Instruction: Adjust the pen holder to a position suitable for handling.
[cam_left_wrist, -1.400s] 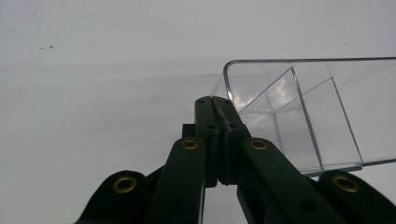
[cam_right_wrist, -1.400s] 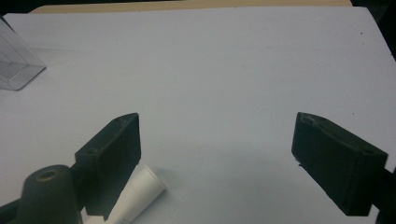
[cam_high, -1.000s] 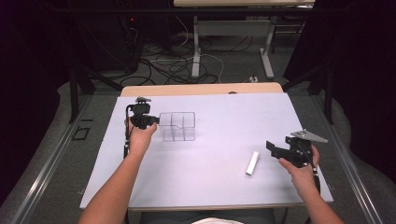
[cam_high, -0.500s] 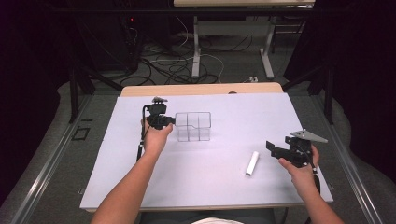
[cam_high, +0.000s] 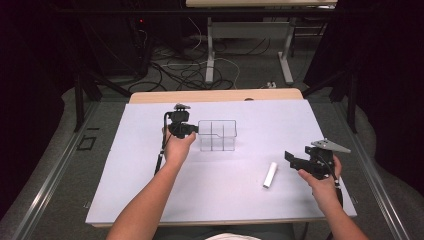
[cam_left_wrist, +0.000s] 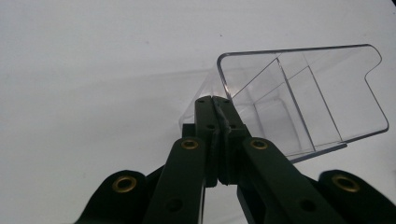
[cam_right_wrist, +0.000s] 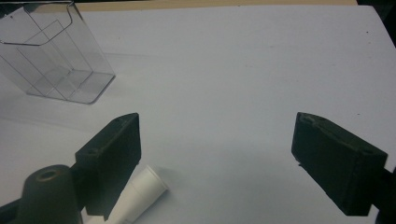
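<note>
Tabletop organizer (cam_high: 217, 135) in hand-held gripper (cam_high: 192, 130)

Right tool (cam_right_wrist: 217, 154) gapes above white tube (cam_right_wrist: 140, 196), clear organizer (cam_right_wrist: 56, 60) beyond.

I'm looking at a see-through, colourless organizer box (cam_high: 217, 135) sitting on a plain pale lavender-white table cover (cam_high: 225, 195), no pattern on it at all. Both my grippers are showing up matte black: the left gripper (cam_left_wrist: 215, 103) is flashing little brass-coloured rivets, the right gripper (cam_high: 291, 158) is wearing a grey plate on top. A plain white tube (cam_high: 270, 175) is glowing against the cover. Tan wood table edge (cam_high: 215, 96) is peeking out at the back.
</note>
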